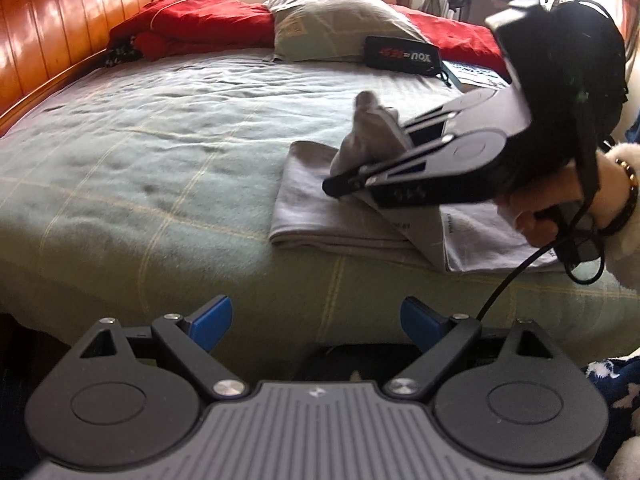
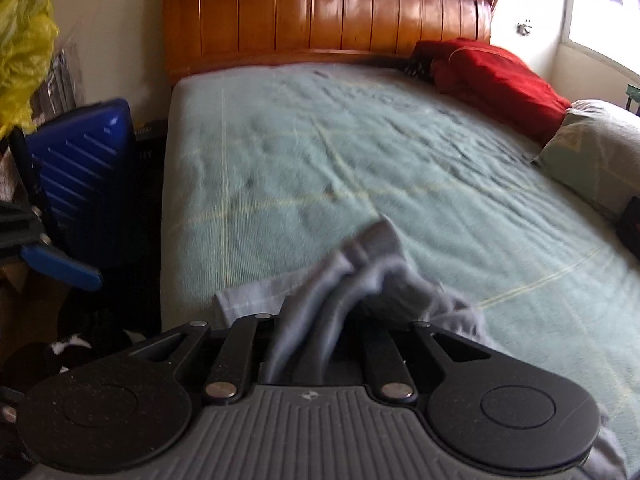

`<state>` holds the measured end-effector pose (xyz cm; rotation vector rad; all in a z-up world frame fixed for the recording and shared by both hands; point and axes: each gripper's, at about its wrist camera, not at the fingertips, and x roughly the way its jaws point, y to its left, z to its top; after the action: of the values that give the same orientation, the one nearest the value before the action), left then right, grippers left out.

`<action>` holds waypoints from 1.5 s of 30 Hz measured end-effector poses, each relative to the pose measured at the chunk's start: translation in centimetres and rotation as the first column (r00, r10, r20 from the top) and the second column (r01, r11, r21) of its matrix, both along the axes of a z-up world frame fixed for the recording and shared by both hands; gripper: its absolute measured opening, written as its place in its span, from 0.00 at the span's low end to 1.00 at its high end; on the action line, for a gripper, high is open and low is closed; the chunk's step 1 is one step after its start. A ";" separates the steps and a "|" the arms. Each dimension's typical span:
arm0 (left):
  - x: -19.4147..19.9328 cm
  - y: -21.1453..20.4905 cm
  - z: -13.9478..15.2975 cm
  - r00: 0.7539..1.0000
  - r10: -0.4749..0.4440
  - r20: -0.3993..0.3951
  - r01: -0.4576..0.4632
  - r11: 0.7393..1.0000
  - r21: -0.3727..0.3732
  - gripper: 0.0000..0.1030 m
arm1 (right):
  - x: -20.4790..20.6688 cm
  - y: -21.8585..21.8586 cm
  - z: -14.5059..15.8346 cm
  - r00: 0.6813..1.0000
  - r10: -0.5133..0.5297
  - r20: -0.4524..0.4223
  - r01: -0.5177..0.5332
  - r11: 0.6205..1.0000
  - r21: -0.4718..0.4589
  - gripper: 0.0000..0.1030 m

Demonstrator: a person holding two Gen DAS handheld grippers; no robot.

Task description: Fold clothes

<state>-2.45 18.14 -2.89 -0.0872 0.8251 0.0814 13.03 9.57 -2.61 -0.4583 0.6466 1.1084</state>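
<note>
A light grey garment (image 1: 320, 208) lies partly folded on the green bed blanket (image 1: 160, 152), near the bed's front right. My right gripper (image 1: 340, 182), held by a hand (image 1: 560, 200), is shut on a bunched part of that garment and lifts it above the folded layers. In the right wrist view the pinched grey cloth (image 2: 360, 272) rises between the fingers and hides their tips. My left gripper (image 1: 318, 322) hangs open at the bed's near edge with its blue pads (image 1: 212, 320) apart and nothing between them.
A wooden headboard (image 2: 328, 12) stands at the bed's end. Red bedding (image 1: 200, 24), a grey-green pillow (image 1: 336, 24) and a black pouch (image 1: 402, 56) lie along the far side. A blue suitcase (image 2: 80, 176) and a yellow bag (image 2: 24, 48) stand beside the bed.
</note>
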 end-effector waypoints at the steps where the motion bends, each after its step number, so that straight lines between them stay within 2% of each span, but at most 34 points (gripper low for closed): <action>1: 0.0 0.0 0.0 1.000 0.003 -0.003 -0.003 1.000 -0.001 0.89 | 0.0 0.1 -0.4 1.000 0.003 -0.012 -0.003 1.000 -0.006 0.27; 3: -0.1 0.1 0.0 1.000 0.006 -0.007 -0.006 1.000 0.000 0.89 | 0.2 -0.1 -0.7 0.999 0.002 -0.051 -0.002 1.000 0.003 0.37; 5: -0.2 0.1 0.0 1.000 0.003 -0.007 -0.003 1.000 0.000 0.89 | 0.2 -0.8 -0.5 0.996 0.008 -0.087 -0.007 1.000 0.013 0.54; 8: -0.2 0.1 0.0 1.000 -0.005 -0.007 0.005 1.000 -0.003 0.89 | -0.4 -2.5 0.5 0.993 0.016 -0.113 -0.014 1.000 0.023 0.69; 10: 0.1 0.1 0.0 1.000 -0.012 -0.005 0.012 1.000 -0.002 0.89 | -0.7 -4.0 1.3 0.992 0.016 -0.122 -0.012 0.999 0.033 0.71; 11: 0.4 0.1 0.0 1.000 -0.017 -0.005 0.017 1.000 -0.002 0.89 | -0.7 -4.8 1.7 0.992 0.014 -0.127 -0.009 0.999 0.038 0.77; 13: 1.0 0.0 0.1 1.000 -0.027 -0.003 0.027 1.000 0.002 0.89 | -0.7 -6.3 2.3 0.993 -0.007 -0.119 0.013 0.999 0.046 0.82; 20: 5.1 -1.5 1.4 0.995 -0.100 0.014 0.099 0.992 0.082 0.89 | 0.1 -10.7 3.4 0.989 -0.119 -0.089 0.124 0.991 0.057 0.83; 26: 11.7 -4.2 1.7 0.978 -0.206 -0.013 0.206 0.965 0.164 0.89 | 1.5 -12.7 3.6 0.978 -0.188 -0.087 0.194 0.978 0.072 0.84; 32: 17.7 -6.0 -0.8 0.964 -0.234 -0.127 0.255 0.949 0.183 0.89 | 2.6 -15.2 3.6 0.965 -0.249 -0.086 0.257 0.961 0.103 0.86; 36: 18.4 -4.5 -1.0 0.969 -0.201 -0.146 0.223 0.962 0.158 0.91 | 3.5 -17.1 3.7 0.951 -0.295 -0.089 0.304 0.944 0.128 0.86; 40: 18.0 -2.2 0.4 0.980 -0.136 -0.146 0.167 0.960 0.224 0.91 | 4.3 -18.9 3.7 0.936 -0.339 -0.094 0.350 0.924 0.152 0.87; 45: 17.8 2.1 2.4 0.991 -0.017 -0.133 0.051 0.965 0.257 0.90 | 5.3 -20.2 3.6 0.927 -0.359 -0.107 0.373 0.910 0.181 0.88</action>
<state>15.36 20.22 -0.45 0.1818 0.9390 0.1640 18.33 -10.65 0.97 -0.1152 0.6458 0.8214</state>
